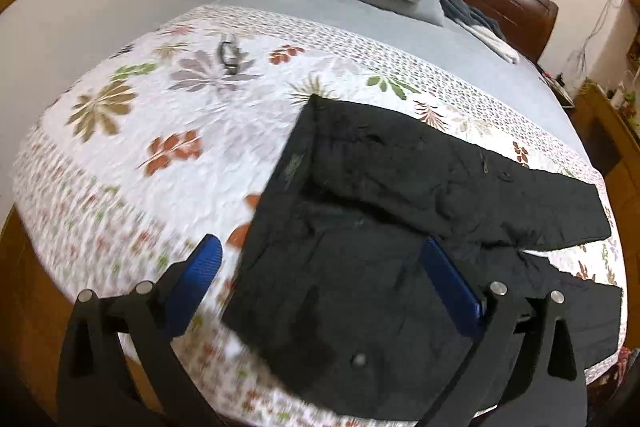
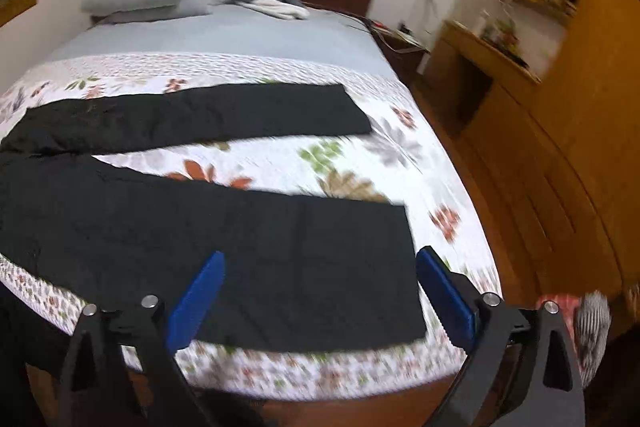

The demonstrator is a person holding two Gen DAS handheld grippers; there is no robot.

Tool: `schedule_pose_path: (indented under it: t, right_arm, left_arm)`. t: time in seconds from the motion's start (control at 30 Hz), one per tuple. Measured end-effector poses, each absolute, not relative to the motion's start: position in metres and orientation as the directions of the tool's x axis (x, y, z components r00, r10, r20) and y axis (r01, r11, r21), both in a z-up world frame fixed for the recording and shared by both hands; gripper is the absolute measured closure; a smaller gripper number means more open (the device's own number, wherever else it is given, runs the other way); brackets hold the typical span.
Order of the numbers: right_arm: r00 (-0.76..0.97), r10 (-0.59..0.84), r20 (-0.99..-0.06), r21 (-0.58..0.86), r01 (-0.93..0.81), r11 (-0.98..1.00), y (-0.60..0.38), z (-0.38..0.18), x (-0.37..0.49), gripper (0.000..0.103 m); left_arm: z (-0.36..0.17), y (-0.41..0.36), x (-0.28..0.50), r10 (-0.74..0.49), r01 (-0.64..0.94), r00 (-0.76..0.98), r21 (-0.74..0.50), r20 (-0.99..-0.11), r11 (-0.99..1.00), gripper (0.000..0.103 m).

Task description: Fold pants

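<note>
Lying flat on floral bedspread (image 2: pixel 352 163), black pants (image 2: pixel 208 227), both hand-held grippers spread wide

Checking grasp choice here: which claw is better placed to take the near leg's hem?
Right. The right claw hangs open over the near leg's hem, while the left claw is open over the waist end of the pants.

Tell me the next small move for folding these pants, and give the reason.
Probably lower both open grippers and pinch the near edge: the left gripper at the waist, the right gripper at the near leg's hem. The black pants lie spread flat on the bed, legs apart, nothing grasped.
</note>
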State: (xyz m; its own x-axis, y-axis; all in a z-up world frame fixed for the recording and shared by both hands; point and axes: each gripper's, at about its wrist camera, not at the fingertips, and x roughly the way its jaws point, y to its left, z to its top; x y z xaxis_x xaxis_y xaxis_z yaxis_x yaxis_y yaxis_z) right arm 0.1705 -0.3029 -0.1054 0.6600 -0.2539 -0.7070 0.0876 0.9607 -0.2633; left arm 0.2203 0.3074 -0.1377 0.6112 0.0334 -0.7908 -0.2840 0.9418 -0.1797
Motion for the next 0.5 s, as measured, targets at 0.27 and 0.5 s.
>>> schedule_pose_path:
  t: [0.27,0.5]
  right_arm:
    - [0.6,0.099,-0.794,0.027,-0.129,0.991,-0.3,-0.122,0.317,0.004]
    - [0.504,0.318,-0.803,0.335,-0.061,0.94,-0.361,-0.14,0.454,0.004]
  left_arm:
    - [-0.15,0.342,0.326,-0.101,-0.251,0.557,-0.283,-0.824,0.926,0.003]
    - [-0.19,0.375,0.422,-0.17,-0.265,0.476,-0.326,-0.863,0.907,0.003]
